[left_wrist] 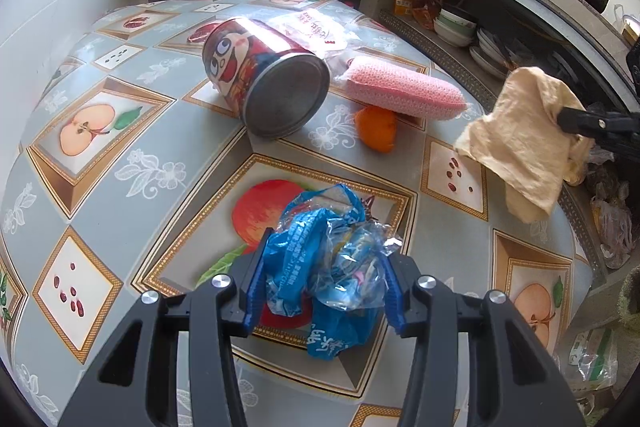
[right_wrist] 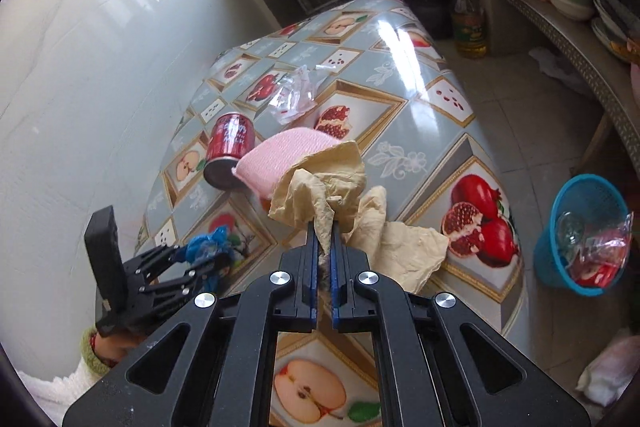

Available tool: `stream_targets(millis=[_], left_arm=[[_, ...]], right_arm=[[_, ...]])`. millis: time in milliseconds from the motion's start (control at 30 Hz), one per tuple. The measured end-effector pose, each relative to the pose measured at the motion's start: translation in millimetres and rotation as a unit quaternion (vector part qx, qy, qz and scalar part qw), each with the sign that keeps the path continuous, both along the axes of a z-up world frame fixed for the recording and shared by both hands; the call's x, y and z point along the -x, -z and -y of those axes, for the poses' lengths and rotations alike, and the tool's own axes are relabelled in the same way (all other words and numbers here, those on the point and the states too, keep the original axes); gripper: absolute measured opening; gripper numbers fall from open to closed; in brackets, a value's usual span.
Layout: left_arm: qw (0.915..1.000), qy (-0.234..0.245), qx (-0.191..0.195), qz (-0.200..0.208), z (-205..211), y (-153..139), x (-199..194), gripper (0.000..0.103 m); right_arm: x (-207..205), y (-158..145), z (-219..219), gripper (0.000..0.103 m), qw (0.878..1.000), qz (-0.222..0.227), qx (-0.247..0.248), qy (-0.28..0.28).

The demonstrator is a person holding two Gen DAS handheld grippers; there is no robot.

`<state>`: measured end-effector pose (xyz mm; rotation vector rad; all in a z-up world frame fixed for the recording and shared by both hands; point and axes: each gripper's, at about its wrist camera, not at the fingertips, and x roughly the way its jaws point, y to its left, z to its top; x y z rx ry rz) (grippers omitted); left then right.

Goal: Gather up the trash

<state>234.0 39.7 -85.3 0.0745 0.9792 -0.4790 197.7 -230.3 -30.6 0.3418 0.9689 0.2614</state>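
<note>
My left gripper [left_wrist: 326, 267] is shut on a crumpled blue plastic wrapper [left_wrist: 328, 255], held just above the fruit-patterned table [left_wrist: 120, 187]. It also shows in the right wrist view [right_wrist: 200, 255] with the blue wrapper [right_wrist: 208, 243]. My right gripper [right_wrist: 325, 239] is shut on a beige crumpled paper napkin [right_wrist: 332, 183], held above the table; the napkin [left_wrist: 524, 139] also shows in the left wrist view. A red can [left_wrist: 264, 83] lies on its side. A clear wrapper with red print [left_wrist: 316, 31] lies behind it. A blue trash basket [right_wrist: 580, 231] stands on the floor at right, holding wrappers.
A pink sponge [left_wrist: 404, 91] and an orange [left_wrist: 376, 129] lie beside the can. Shelves with bowls and plates [left_wrist: 460, 23] stand to the right. An oil bottle [right_wrist: 468, 23] stands on the floor past the table. A white wall [right_wrist: 80, 87] runs along the left.
</note>
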Motion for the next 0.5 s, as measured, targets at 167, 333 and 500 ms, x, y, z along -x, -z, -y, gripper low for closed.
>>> stream_targets(millis=[167,333,500], left_arm=[[1.0000,0.001,-0.002,0.001,0.4,-0.1,0.6,0.046],[1.0000,0.001,-0.003,0.001,0.7,0.1,0.8,0.046],[1.0000,0.002,-0.003,0.000,1.4,0.0,0.5,0.046]], right_arm=[[24.9,1.5,-14.1,0.004,0.994,-0.013,0.092,-0.052],[28.6,24.8,-35.2,0.004,0.978,-0.024,0.191,-0.075],[24.8,48.5,-55.0,0.006,0.967,-0.029,0.235,-0.098]])
